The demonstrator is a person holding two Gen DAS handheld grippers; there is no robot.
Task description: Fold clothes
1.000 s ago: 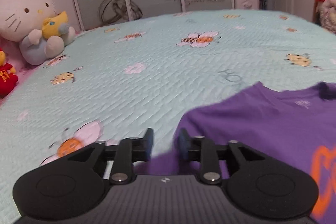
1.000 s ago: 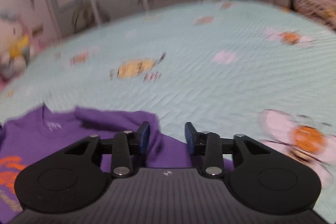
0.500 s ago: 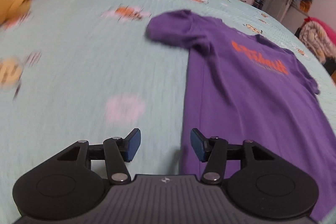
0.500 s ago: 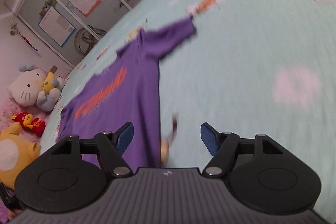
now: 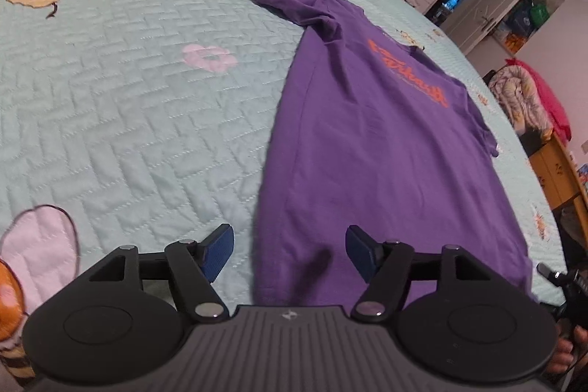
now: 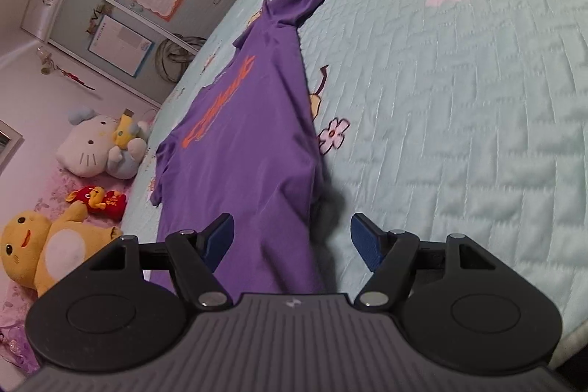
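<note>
The left gripper (image 5: 286, 250) is spread wide over the near-left hem corner of the shirt (image 5: 371, 149), which lies flat and unfolded on the quilted bedspread (image 5: 128, 90). The right gripper (image 6: 292, 239), equally spread, straddles the near-right hem edge. The thin, limp knit will likely drape and slide; hem corners offer the firmest pinch.

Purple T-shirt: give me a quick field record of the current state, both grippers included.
garment: purple T-shirt, spread flat, unfolded
print: orange lettering, facing up
surface: light green quilted bedspread
left gripper: open, over the hem's left corner, holding nothing
right gripper: open, over the hem's right corner, holding nothing
nearby: plush toys beside the bed
</note>
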